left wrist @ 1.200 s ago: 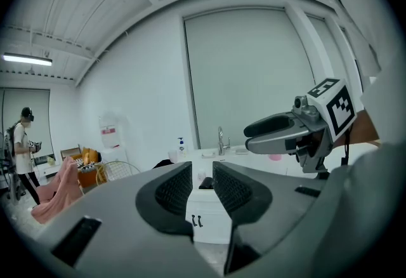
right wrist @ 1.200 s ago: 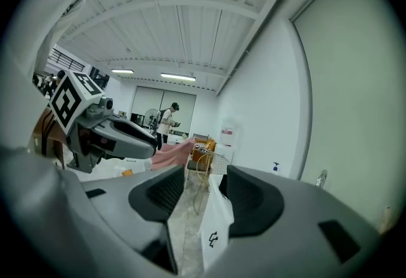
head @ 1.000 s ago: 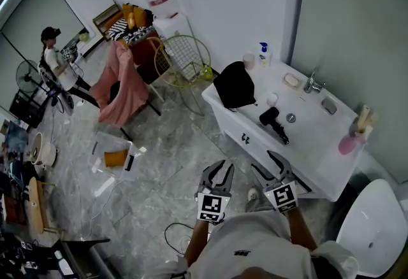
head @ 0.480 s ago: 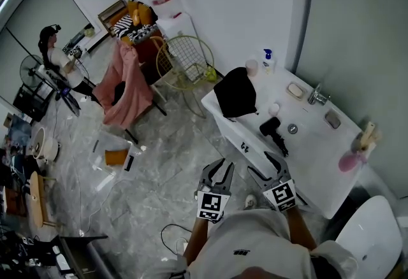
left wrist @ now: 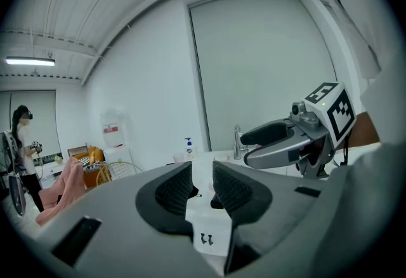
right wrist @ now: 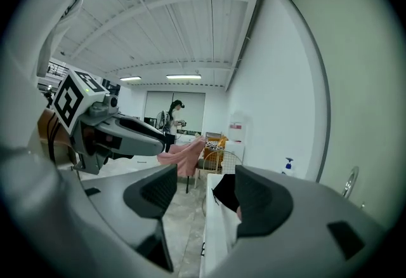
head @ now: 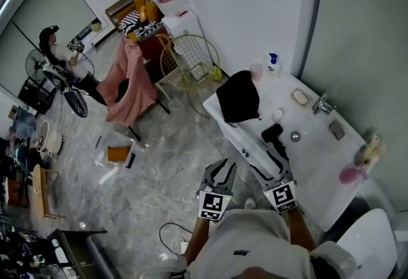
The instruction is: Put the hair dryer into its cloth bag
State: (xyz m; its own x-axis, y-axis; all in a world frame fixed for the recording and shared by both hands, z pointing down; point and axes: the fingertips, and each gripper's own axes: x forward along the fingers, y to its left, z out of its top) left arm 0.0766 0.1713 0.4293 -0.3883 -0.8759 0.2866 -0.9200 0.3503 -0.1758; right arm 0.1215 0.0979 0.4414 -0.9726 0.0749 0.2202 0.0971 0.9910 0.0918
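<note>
Progress: nothing bagged yet | dryer (head: 275,136) lies on the counter (head: 312,166) near the black bag (head: 238,96) | left gripper (head: 220,168) part-open, empty | right gripper (head: 266,164) jaws just been opening, wide, empty | we judge reach, grasp and bagging all remain.

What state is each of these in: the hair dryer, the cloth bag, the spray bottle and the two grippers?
hair dryer: lying on the white counter, outside the bag, not held.
cloth bag: heaped at the counter's end, apart from the dryer.
spray bottle: upright at the counter's back.
left gripper: jaws partly apart, nothing between them.
right gripper: jaws wide apart, just been opening, nothing between them.
</note>
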